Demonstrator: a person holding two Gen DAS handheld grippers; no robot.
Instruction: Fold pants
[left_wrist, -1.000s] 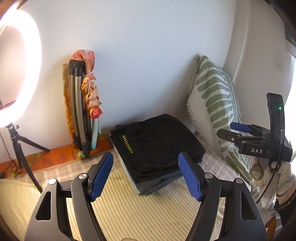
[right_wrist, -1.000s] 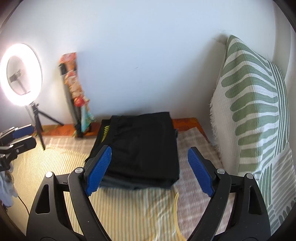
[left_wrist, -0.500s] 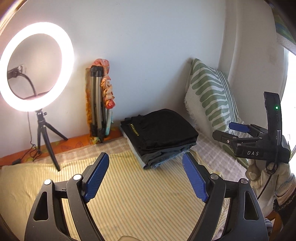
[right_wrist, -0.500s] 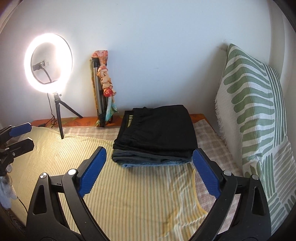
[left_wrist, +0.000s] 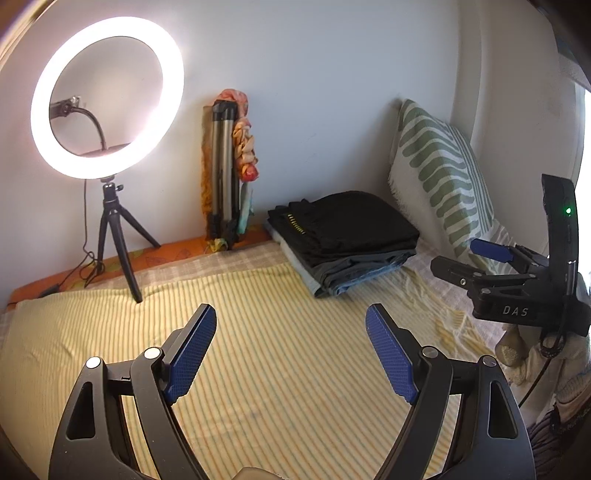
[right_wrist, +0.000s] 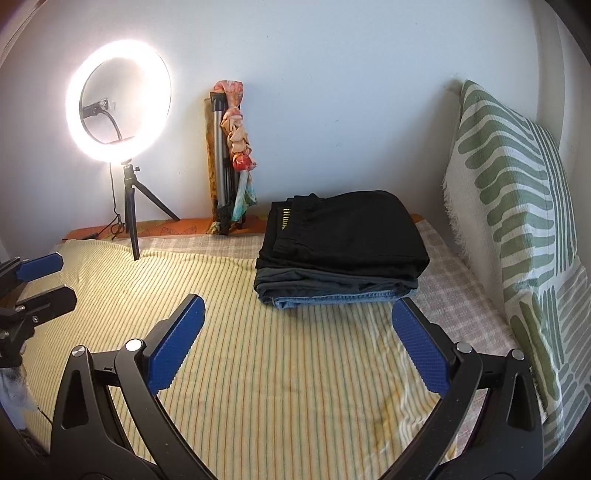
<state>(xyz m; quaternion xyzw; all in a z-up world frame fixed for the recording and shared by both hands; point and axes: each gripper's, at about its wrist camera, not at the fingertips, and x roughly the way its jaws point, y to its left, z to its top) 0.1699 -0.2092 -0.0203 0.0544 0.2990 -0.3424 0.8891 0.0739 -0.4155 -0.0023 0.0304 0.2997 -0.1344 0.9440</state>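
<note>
Folded black pants (left_wrist: 343, 221) (right_wrist: 343, 229) lie on top of a stack of folded dark grey and blue denim pants (right_wrist: 332, 291) at the back of the bed, near the wall. My left gripper (left_wrist: 291, 350) is open and empty, held over the striped sheet well in front of the stack. My right gripper (right_wrist: 295, 343) is open and empty, also in front of the stack. The right gripper also shows at the right edge of the left wrist view (left_wrist: 476, 258); the left gripper also shows at the left edge of the right wrist view (right_wrist: 40, 280).
A yellow striped sheet (left_wrist: 258, 332) covers the bed. A lit ring light on a small tripod (left_wrist: 107, 96) stands at the back left. A folded tripod wrapped in cloth (left_wrist: 229, 166) leans on the wall. A green patterned pillow (right_wrist: 517, 206) stands at the right.
Both grippers have drawn back from the folded stack, which now lies farther away. The ring light has come fully into view. Both grippers stay open.
</note>
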